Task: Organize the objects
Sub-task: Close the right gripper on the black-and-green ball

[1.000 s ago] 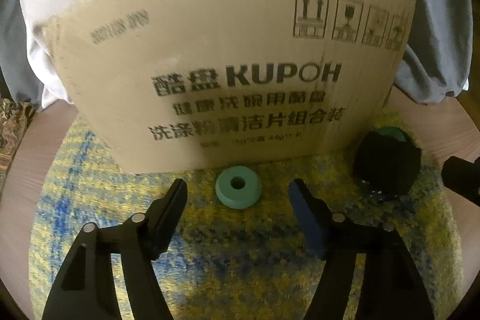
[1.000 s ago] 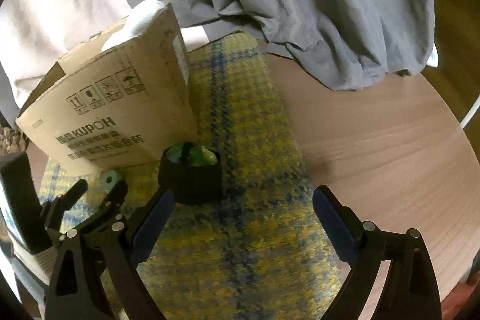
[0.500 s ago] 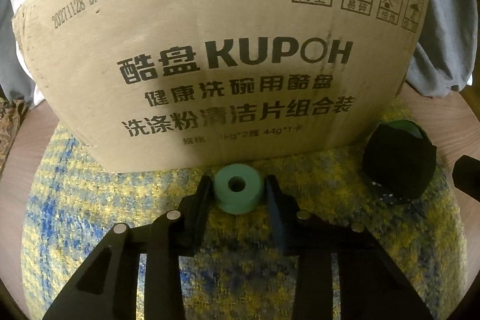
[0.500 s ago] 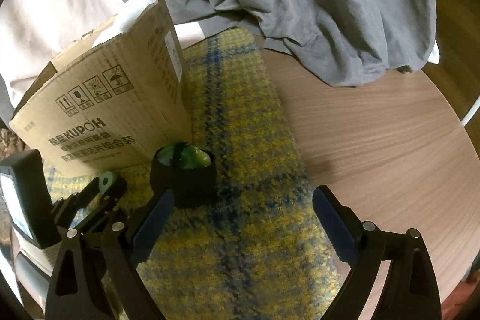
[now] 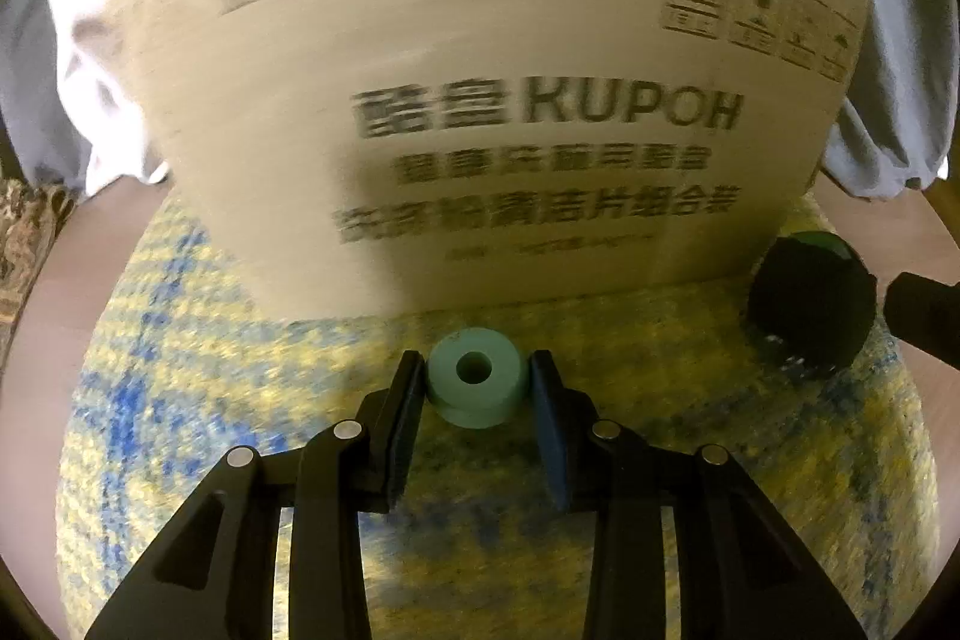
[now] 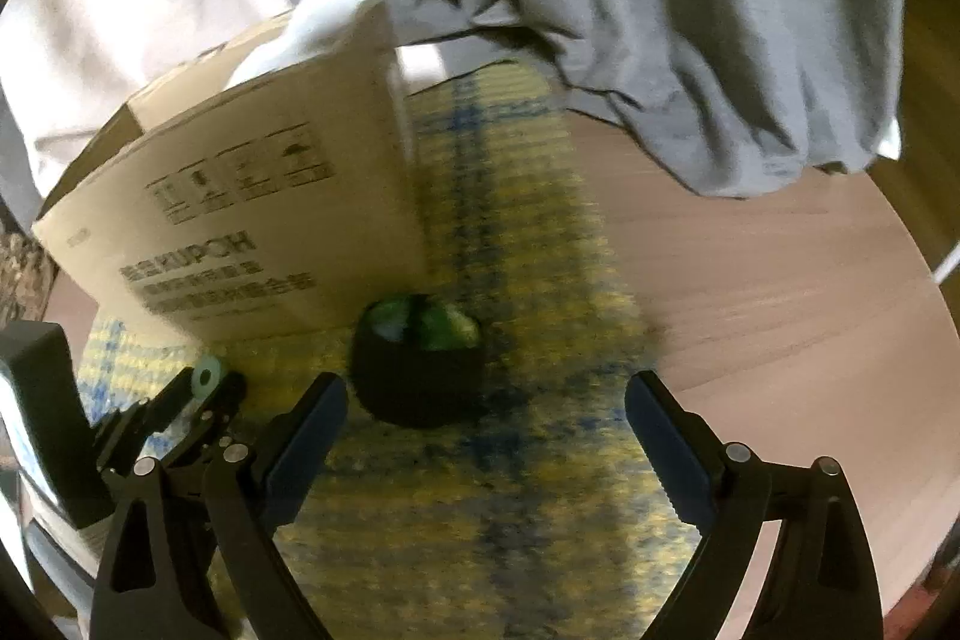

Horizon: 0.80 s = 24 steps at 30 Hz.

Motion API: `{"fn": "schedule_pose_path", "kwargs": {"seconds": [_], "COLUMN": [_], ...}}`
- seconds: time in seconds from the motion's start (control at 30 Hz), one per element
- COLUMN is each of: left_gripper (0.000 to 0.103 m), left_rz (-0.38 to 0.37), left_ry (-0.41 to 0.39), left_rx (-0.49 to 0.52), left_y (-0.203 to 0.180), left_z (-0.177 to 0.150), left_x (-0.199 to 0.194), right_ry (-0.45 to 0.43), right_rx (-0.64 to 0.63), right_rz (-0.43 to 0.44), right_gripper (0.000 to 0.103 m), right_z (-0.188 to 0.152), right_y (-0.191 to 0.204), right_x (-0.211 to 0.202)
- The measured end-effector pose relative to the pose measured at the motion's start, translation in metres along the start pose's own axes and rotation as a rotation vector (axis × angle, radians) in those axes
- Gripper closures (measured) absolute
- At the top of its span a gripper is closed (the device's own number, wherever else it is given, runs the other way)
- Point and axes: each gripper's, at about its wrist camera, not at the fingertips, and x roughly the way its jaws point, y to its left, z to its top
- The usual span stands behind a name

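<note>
Grasp step on the green ring point(image 5: 474, 385): left gripper point(image 5: 477, 388) has its two pads clamped on either flank of the small ring with a centre hole, ring sitting between the fingertips just in front of the cardboard box point(image 5: 480, 100), on the yellow-blue woven mat point(image 5: 180, 400). Whether the ring is off the mat, cannot tell. Right gripper point(image 6: 486, 436) is spread wide with nothing between its fingers; the dark round piece with a green top point(image 6: 420, 358) rests on the mat just ahead of its left finger, near the box corner, not touched. The box stands upright on the mat, top open, white stuff poking out at the far side in the right wrist view; grey cloth point(image 6: 660, 10) behind, wooden table point(image 6: 780, 310) to the right. Judgement: pick of the first item is made, placing not yet done. Next move likely calls for raising the ring above the box wall, carrying over the rim and releasing inside; the box is tall and close, so clipping its front face is the risk. The dark piece looks like the right side's pick.
</note>
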Motion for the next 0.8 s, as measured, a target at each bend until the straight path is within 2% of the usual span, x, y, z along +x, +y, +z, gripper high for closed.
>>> {"fn": "schedule_pose_path", "kwargs": {"seconds": [0.23,0.43,0.5,0.57,0.63,0.8], "left_gripper": [0.068,0.068,0.068,0.068,0.068,0.068], "left_rz": [0.022,0.024,0.025,0.026,0.024,0.020], "left_ry": [0.002,0.010,0.016,0.017,0.017,0.011], "left_rx": [-0.045,-0.064,-0.064,-0.061,-0.058,-0.056], "left_y": [0.027,0.041,0.035,0.026,0.026,0.027], "left_z": [-0.010,-0.014,-0.014,-0.012,-0.011,-0.007], "left_x": [-0.010,-0.015,-0.016,-0.019,-0.019,-0.020], "right_ry": [0.046,0.086,0.097,0.113,0.128,0.123], "right_rx": [-0.033,-0.024,-0.019,-0.014,-0.009,0.003], "right_rz": [0.020,0.028,0.031,0.034,0.035,0.054], "right_gripper": [0.009,0.010,0.013,0.029,0.039,0.040], "right_z": [0.008,0.008,0.009,0.009,0.008,0.007], "right_y": [0.023,0.028,0.027,0.026,0.026,0.026], "right_x": [0.024,0.046,0.051,0.057,0.060,0.058]}}
